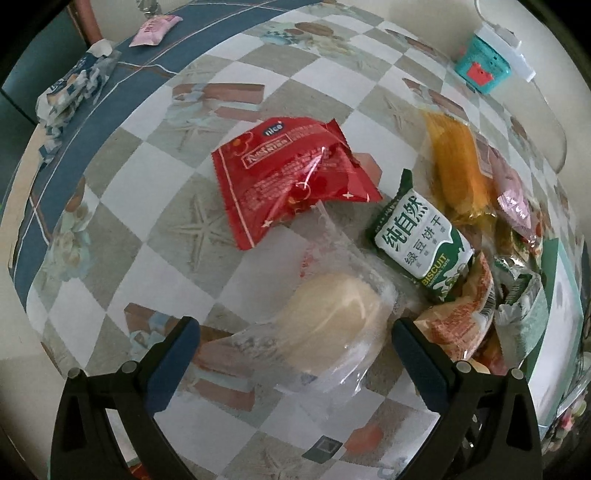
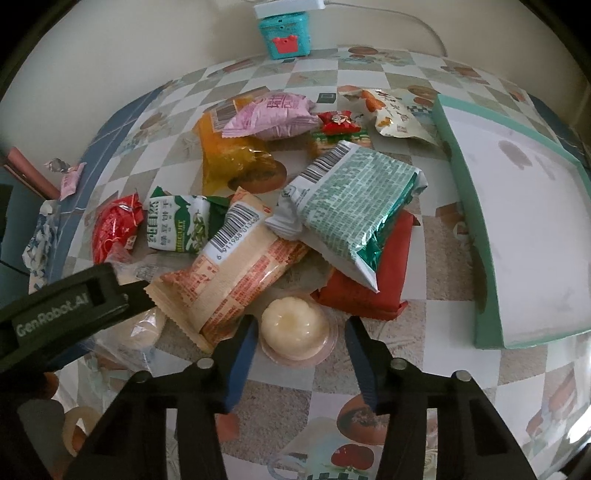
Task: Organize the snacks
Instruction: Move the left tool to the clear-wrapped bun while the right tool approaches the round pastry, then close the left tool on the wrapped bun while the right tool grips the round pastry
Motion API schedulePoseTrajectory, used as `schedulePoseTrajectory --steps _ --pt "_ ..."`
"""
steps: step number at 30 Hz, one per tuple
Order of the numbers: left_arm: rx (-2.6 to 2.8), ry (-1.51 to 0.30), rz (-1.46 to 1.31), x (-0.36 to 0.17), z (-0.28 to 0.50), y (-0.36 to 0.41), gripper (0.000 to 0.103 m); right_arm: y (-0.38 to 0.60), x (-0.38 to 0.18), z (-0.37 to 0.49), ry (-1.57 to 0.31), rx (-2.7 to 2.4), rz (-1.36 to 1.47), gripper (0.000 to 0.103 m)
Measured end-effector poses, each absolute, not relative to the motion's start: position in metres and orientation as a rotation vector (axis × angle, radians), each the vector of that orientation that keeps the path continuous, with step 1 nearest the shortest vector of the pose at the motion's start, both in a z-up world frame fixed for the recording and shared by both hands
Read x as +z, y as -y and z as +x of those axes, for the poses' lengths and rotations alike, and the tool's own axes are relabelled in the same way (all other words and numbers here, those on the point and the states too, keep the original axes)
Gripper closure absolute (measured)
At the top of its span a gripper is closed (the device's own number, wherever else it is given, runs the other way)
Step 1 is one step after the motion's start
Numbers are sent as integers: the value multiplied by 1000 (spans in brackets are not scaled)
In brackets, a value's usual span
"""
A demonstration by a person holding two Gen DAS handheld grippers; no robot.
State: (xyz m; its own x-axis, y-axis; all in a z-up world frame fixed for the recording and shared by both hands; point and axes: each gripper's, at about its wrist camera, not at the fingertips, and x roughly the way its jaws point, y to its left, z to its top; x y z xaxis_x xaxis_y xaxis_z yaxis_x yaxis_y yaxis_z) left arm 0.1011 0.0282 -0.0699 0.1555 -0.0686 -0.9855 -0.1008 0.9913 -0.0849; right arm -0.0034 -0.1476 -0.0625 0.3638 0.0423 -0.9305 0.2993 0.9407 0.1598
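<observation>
My left gripper is open, its jaws either side of a clear-wrapped pale bun on the table. A red snack packet and a green biscuit packet lie just beyond. My right gripper is open around a small jelly cup. Ahead of it is a pile: a beige packet, a green-and-silver packet, a red packet, an orange packet and a pink packet. The left gripper's body shows at the left of the right wrist view.
A teal-edged shallow box lies at the right of the table. A teal toy box with a white charger stands at the back by the wall. A pink packet and a blue patterned wrapper lie near the far-left table edge.
</observation>
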Motion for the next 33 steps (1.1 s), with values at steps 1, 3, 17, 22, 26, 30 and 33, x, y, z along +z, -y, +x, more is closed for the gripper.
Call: schedulePoseTrajectory --steps 1,3,17,22,26,30,33 --pt "21 -1422 -147 -73 103 -27 0 148 -63 -3 -1194 -167 327 58" --pt "17 -1422 -157 -75 104 -21 1 148 -63 -2 -1193 -167 326 60" --pt "9 -1385 -176 -67 109 -27 13 143 -65 1 -1189 -156 301 64" --pt "0 -1375 -184 -62 106 -35 20 143 -65 0 -1192 -150 297 64" --pt "-7 -1372 -185 -59 106 -37 25 143 -63 -3 -1194 -144 289 64" --pt "-4 -1371 -169 -54 102 -36 28 142 -59 -6 -1183 -137 283 65" --pt "-7 -1373 -165 -49 101 -33 30 142 -56 -10 -1179 -132 282 65"
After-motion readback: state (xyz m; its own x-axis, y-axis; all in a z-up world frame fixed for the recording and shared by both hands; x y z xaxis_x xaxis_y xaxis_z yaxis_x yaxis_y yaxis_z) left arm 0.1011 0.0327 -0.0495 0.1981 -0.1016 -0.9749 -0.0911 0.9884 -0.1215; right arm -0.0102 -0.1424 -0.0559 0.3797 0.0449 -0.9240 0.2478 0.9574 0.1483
